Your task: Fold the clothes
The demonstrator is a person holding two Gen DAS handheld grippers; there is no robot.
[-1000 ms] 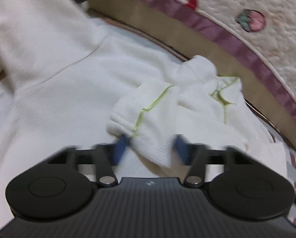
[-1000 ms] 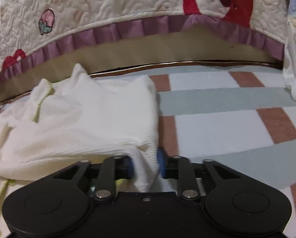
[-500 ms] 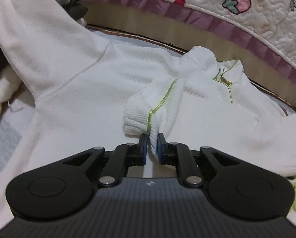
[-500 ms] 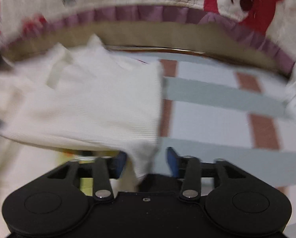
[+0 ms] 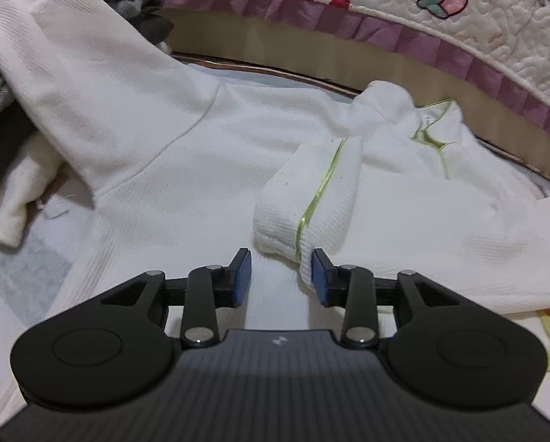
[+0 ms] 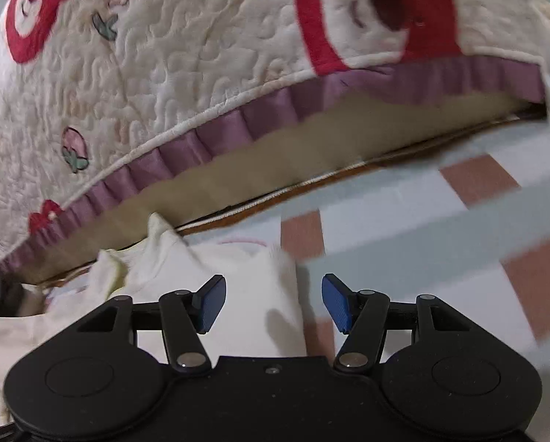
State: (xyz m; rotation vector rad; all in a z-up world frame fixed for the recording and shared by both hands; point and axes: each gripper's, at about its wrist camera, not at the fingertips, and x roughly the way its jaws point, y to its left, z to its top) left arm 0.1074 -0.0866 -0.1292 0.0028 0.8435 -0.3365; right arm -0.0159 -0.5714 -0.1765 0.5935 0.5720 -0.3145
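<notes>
The left gripper [image 5: 280, 276] is opening, its pad brushing the folded sleeve cuff [image 5: 300, 217]; the right gripper [image 6: 273, 304] gapes over the white top [image 6: 260, 294] (blurred, likely free); pulling away, a pad could snag and undo the fold.

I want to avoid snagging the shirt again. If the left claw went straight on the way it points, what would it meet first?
Most likely the folded sleeve cuff with the green seam, lying on the white shirt. The left claw is opening, and the cuff's tip sits by its right finger, so contact would come almost at once.
</notes>
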